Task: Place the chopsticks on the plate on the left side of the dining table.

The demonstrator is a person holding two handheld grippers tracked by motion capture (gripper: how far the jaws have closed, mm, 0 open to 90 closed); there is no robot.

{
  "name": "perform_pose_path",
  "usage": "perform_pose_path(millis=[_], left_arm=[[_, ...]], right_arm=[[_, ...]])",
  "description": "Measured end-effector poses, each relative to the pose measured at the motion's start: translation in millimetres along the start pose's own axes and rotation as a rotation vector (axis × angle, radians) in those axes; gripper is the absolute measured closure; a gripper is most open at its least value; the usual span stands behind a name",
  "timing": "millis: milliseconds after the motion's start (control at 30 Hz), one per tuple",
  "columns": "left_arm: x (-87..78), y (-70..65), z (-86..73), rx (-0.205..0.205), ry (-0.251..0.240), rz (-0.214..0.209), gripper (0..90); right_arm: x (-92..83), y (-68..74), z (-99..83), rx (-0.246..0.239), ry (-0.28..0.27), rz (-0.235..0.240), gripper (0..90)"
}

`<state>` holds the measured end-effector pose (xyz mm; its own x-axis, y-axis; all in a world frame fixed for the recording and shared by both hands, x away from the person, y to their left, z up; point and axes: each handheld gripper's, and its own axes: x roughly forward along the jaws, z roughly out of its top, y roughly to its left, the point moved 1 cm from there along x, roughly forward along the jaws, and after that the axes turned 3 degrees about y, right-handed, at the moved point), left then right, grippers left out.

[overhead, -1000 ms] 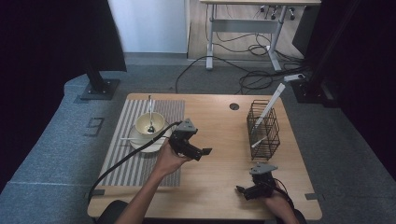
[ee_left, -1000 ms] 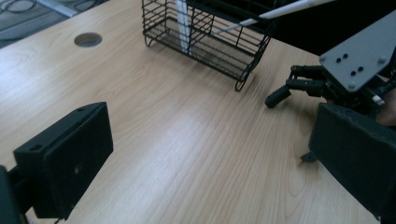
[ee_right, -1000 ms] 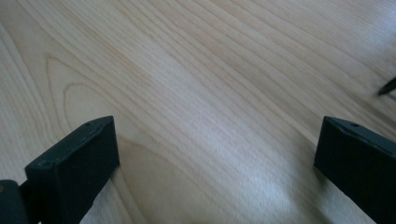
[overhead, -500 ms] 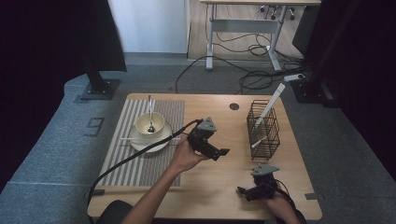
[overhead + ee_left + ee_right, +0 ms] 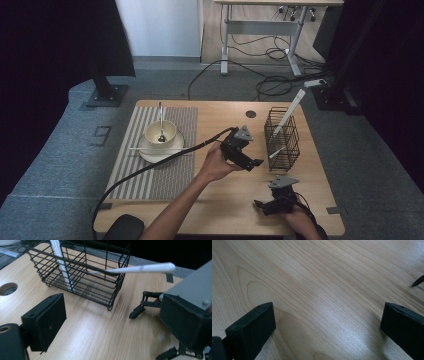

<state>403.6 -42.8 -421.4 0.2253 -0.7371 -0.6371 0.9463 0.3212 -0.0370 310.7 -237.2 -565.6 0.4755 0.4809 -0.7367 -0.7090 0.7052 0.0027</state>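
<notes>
Basket [image 5: 281, 138] stands just right of left gripper [image 5: 254, 162], apart from it; in left gripper view it lies ahead of the jaws. Two white sticks [image 5: 140, 268] in basket, one leaning over its rim. Left jaws wide, nothing between, just been closing a little. Wooden table [image 5: 220, 200] — striped mat [image 5: 150, 175] with bowl [image 5: 160, 133] on plate at left; grey floor, cables behind. Left forearm reaches diagonally across table. Right gripper [image 5: 263, 206] low at near edge — jaws wide, empty.
</notes>
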Motion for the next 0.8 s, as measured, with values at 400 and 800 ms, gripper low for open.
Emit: perform_pose_path(millis=[400, 800], left_arm=[[32.9, -12.3, 19.7, 0.045, 0.009, -0.043, 14.3], [42.9, -11.1, 27.4, 0.053, 0.002, -0.011, 38.1]], right_arm=[[0.1, -0.2, 0.1, -0.002, 0.0, 0.0, 0.0], [0.1, 0.0, 0.1, -0.001, 0.0, 0.001, 0.0]])
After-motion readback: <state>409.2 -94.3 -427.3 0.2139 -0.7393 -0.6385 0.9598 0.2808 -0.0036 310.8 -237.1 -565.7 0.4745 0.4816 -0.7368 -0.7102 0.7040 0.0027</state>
